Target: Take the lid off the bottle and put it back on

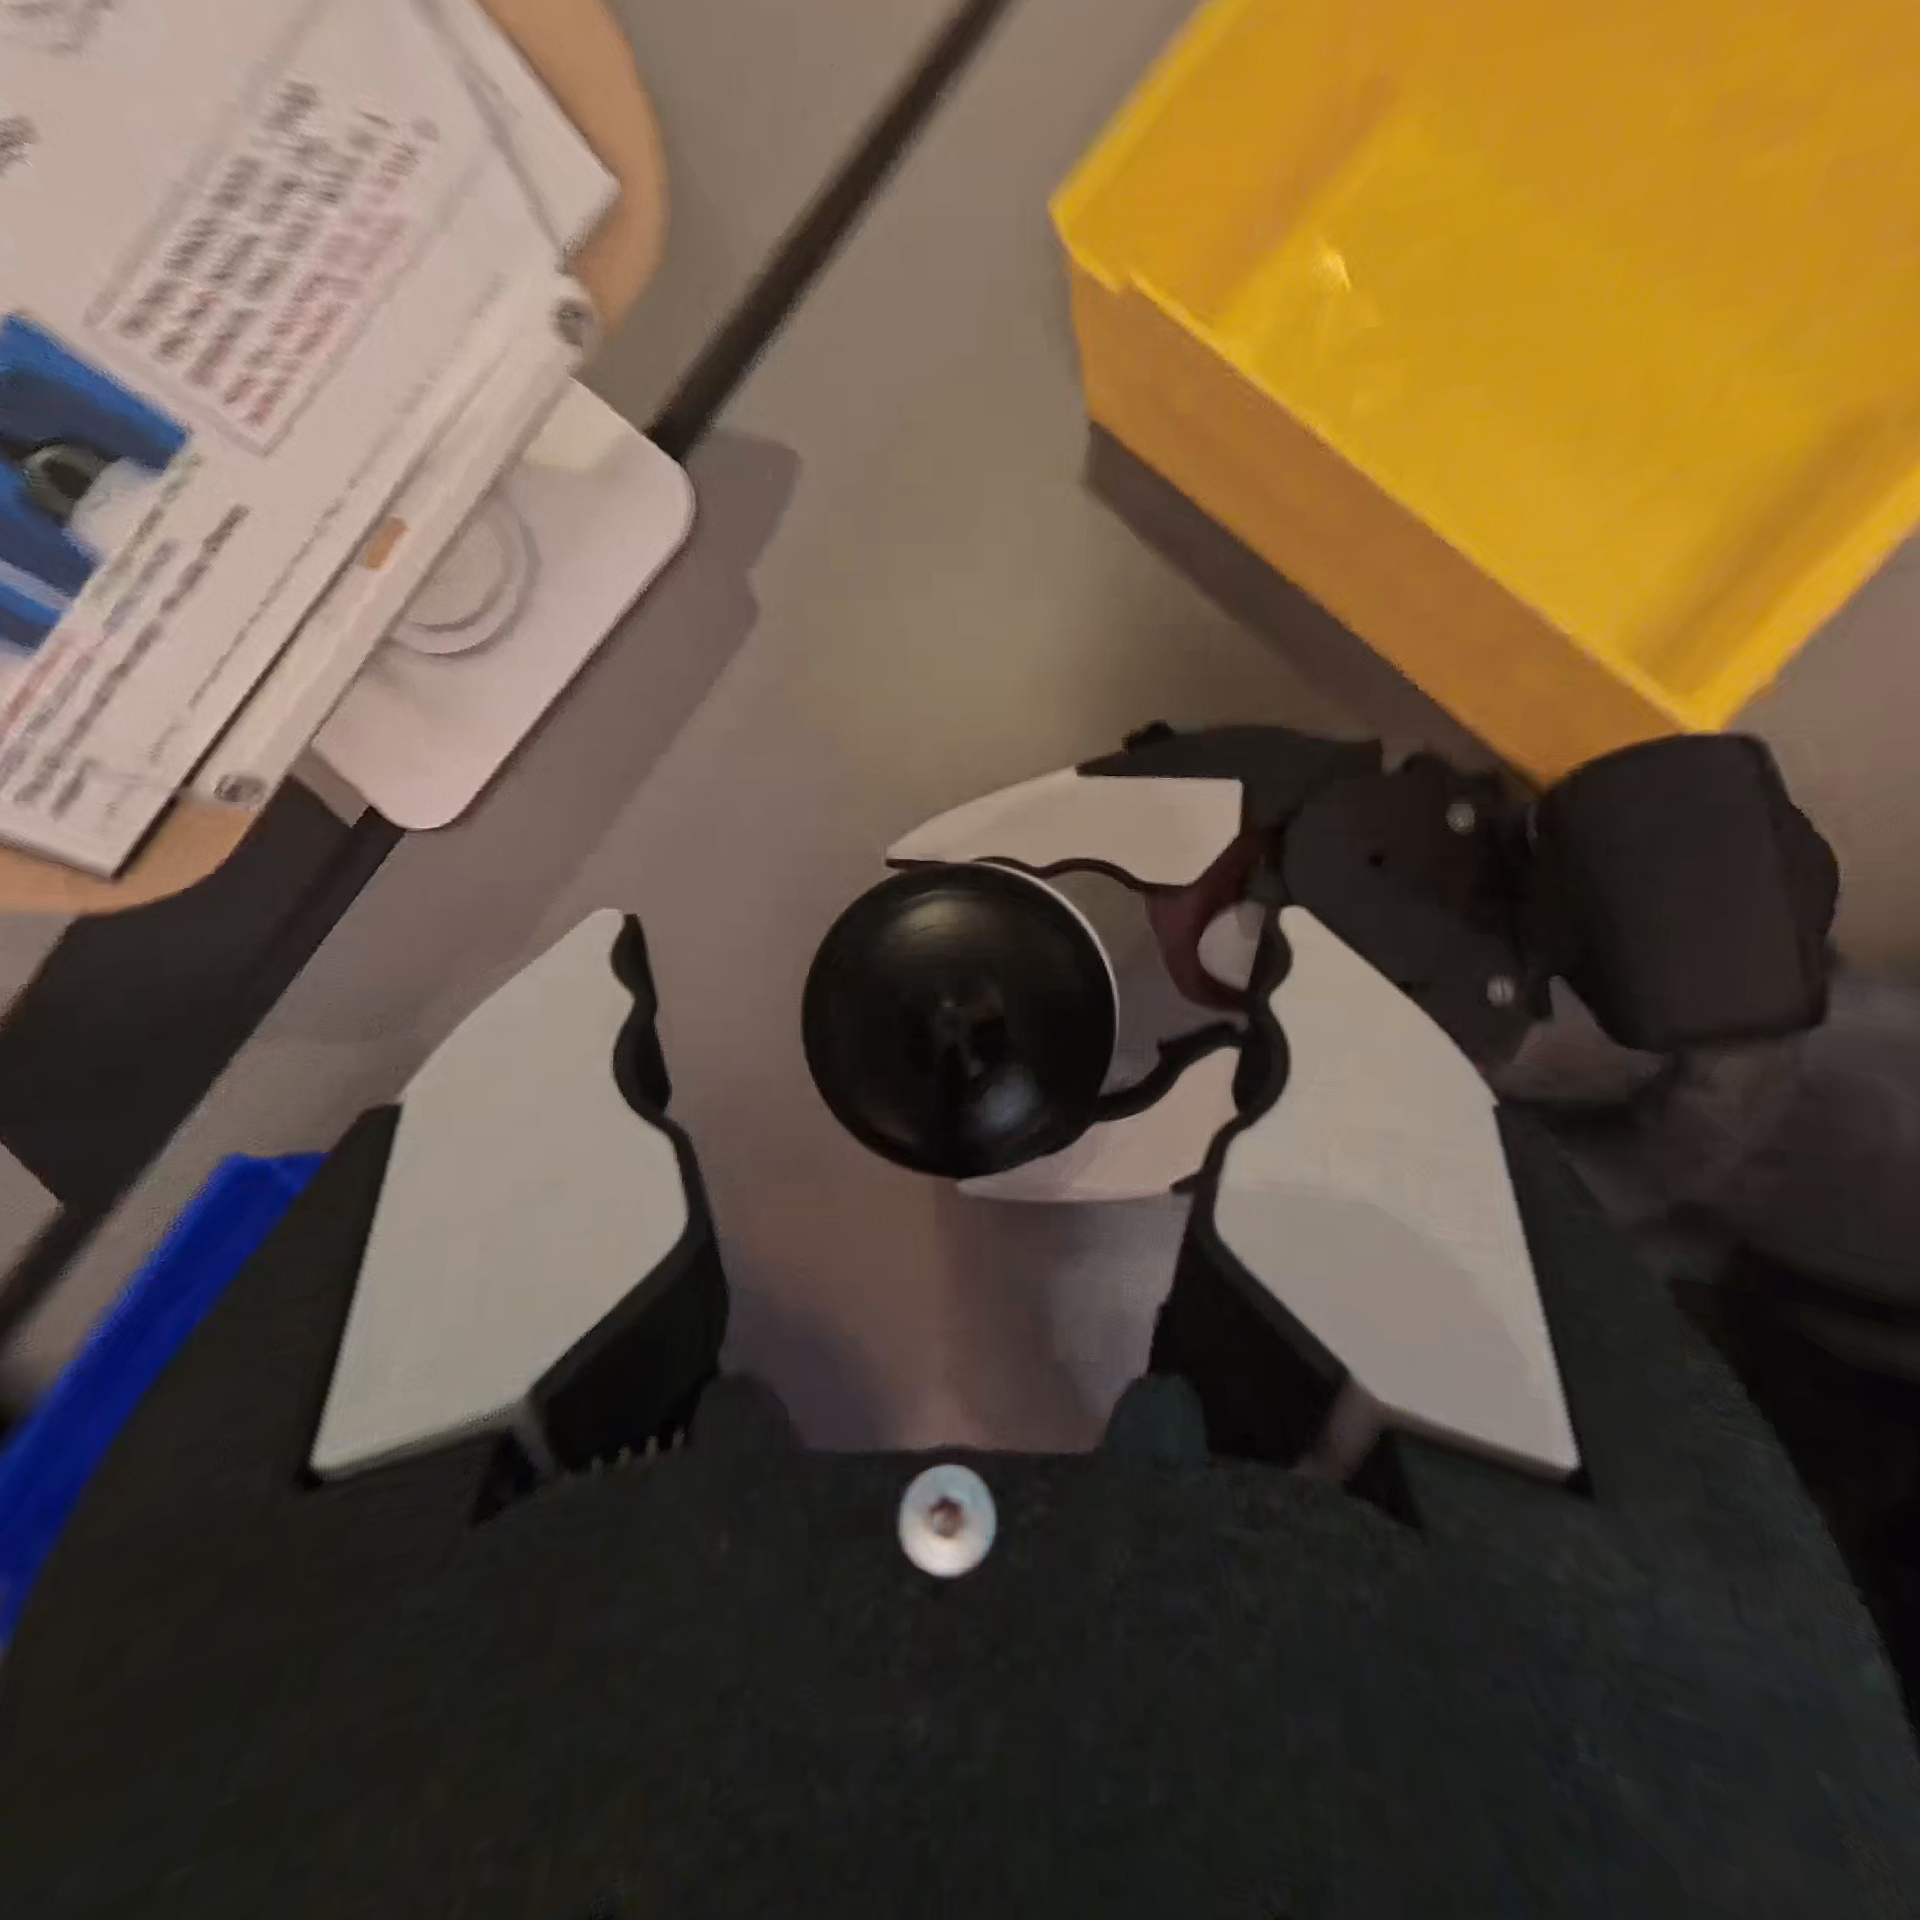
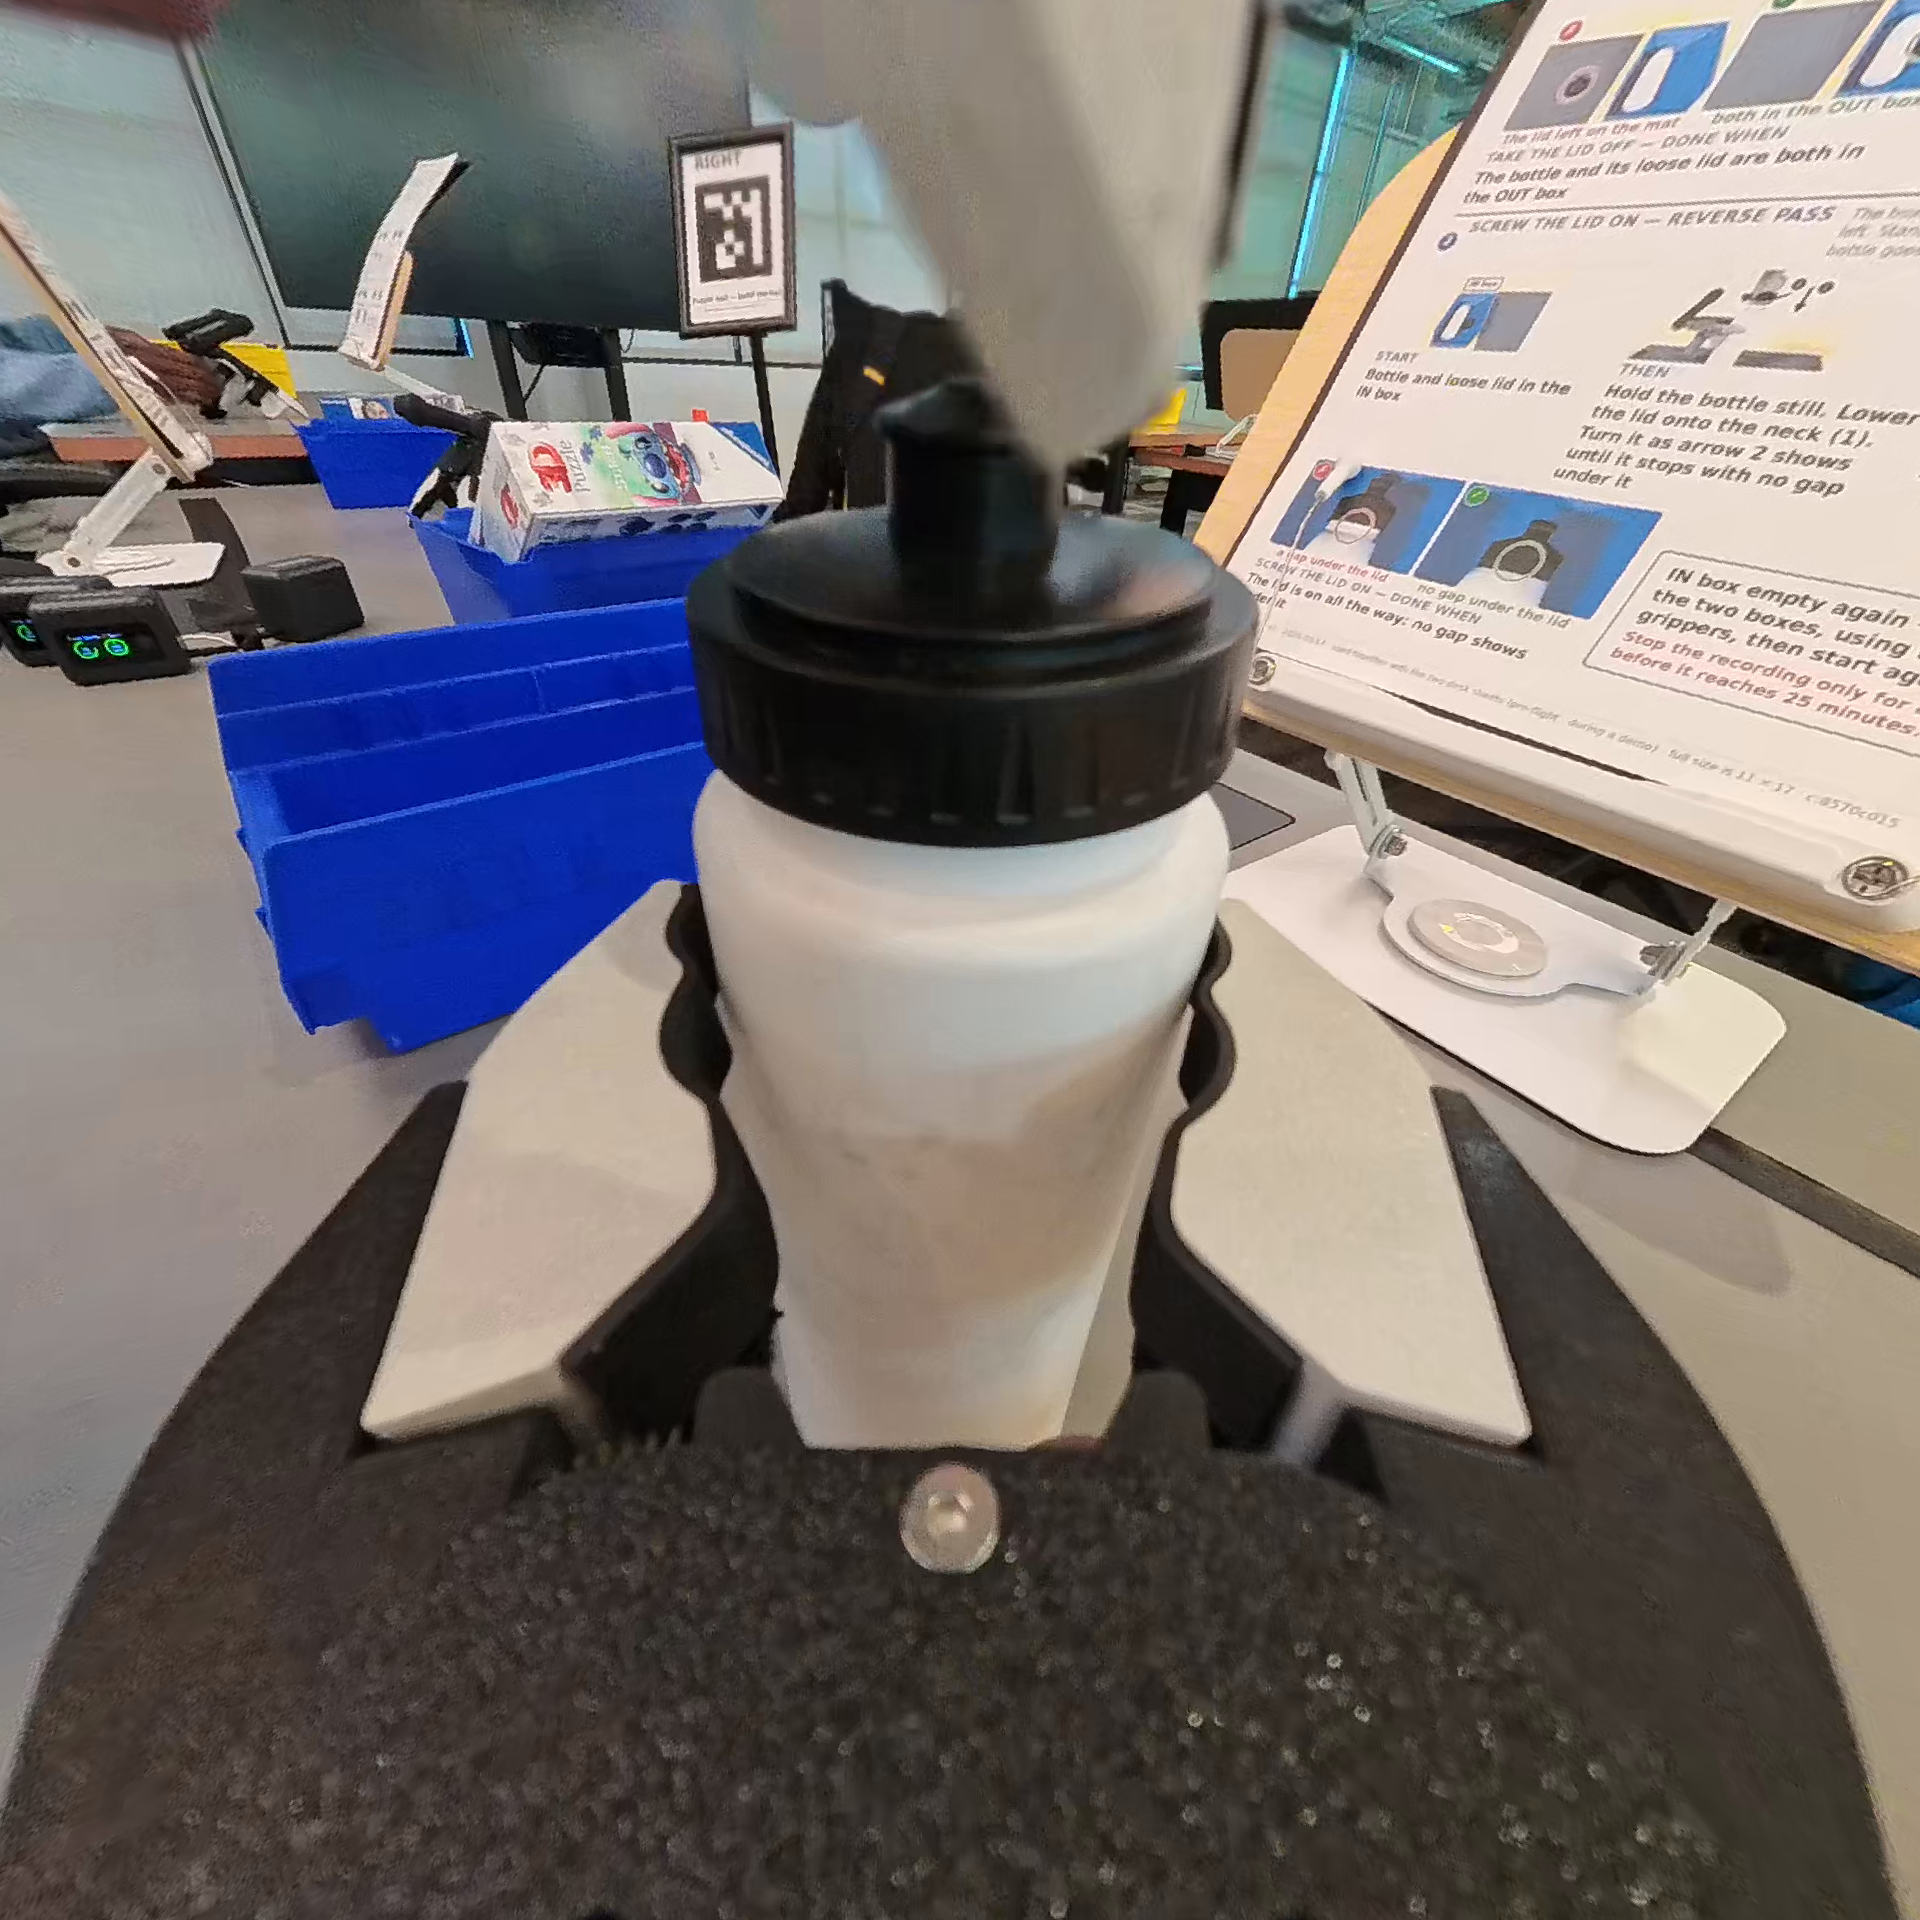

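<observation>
A white bottle [image 2: 956,1091] stands upright with its black lid [image 2: 966,686] on. My right gripper [image 2: 945,935] is shut on the bottle's body below the lid. In the left wrist view I look straight down on the lid [image 1: 956,1029]. My left gripper [image 1: 945,935] is open, with its two fingers on either side of the lid and apart from it. The right gripper [image 1: 1132,997] shows there too, reaching in from the right around the bottle. A blurred grey finger [image 2: 1039,208] of the left gripper hangs over the lid's spout in the right wrist view.
A yellow bin [image 1: 1507,364] lies beyond the bottle. A blue bin [image 2: 447,831] sits to the left. An instruction sheet on a tilted stand [image 2: 1662,416] with a white base [image 2: 1507,987] stands on the right. Farther back is another blue bin with a puzzle box [image 2: 623,488].
</observation>
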`<state>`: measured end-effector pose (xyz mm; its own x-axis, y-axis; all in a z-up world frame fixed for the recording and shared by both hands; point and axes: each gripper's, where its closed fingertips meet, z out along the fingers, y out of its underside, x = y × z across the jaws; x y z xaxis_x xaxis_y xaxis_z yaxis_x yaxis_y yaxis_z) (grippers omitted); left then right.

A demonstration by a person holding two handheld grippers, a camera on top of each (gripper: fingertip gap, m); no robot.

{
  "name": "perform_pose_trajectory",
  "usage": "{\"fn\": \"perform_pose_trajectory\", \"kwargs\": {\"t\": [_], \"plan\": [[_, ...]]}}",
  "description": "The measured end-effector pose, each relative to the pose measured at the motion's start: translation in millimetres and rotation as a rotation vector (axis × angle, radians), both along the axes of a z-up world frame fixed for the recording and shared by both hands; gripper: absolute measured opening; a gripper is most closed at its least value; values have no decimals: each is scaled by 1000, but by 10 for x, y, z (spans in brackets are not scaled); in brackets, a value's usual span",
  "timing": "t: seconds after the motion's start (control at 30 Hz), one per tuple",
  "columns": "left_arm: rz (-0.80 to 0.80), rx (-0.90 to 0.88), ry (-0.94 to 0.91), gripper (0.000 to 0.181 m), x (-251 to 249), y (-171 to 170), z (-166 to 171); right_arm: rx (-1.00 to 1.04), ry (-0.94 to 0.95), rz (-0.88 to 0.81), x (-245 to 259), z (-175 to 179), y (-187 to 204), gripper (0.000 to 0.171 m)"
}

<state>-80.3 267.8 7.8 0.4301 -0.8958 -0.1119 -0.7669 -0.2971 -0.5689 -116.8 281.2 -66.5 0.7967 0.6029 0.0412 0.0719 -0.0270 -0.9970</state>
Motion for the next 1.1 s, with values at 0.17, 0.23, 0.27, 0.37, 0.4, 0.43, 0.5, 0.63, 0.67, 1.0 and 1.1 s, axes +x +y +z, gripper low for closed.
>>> {"fn": "perform_pose_trajectory", "kwargs": {"t": [0.17, 0.23, 0.27, 0.37, 0.4, 0.43, 0.5, 0.63, 0.67, 1.0, 1.1], "plan": [[258, 32, -244, 98, -157, -42, -148, 0, 2, -3, 1, 0, 5, 87], [310, 45, -321, 83, -142, -25, -153, 1, 4, -3, 0, 1, 5, 87], [334, 59, -336, 80, -149, 8, -159, 2, 4, -3, 0, 1, 4, 87], [353, 34, -335, 77, -142, 60, -248, 5, 7, -2, 4, 2, -2, 87], [346, 8, -341, 75, -129, 48, -264, 5, 7, -2, 5, 3, -3, 87], [337, -6, -344, 74, -124, 37, -275, 4, 6, -3, 4, 2, -2, 87], [321, -13, -325, 75, -139, 16, -302, 2, 4, -6, 1, 1, 0, 87], [302, 27, -333, 84, -181, -24, -257, 0, 2, -5, -2, 0, 4, 87], [288, 36, -329, 82, -173, -42, -253, -2, 2, -5, -1, 0, 5, 87], [-21, 67, -187, 69, -172, -46, -305, -3, 1, -10, 7, -1, 1, 87], [-218, 12, -123, 69, -190, -61, -316, -4, 1, -7, 3, -1, -1, 87]]}}
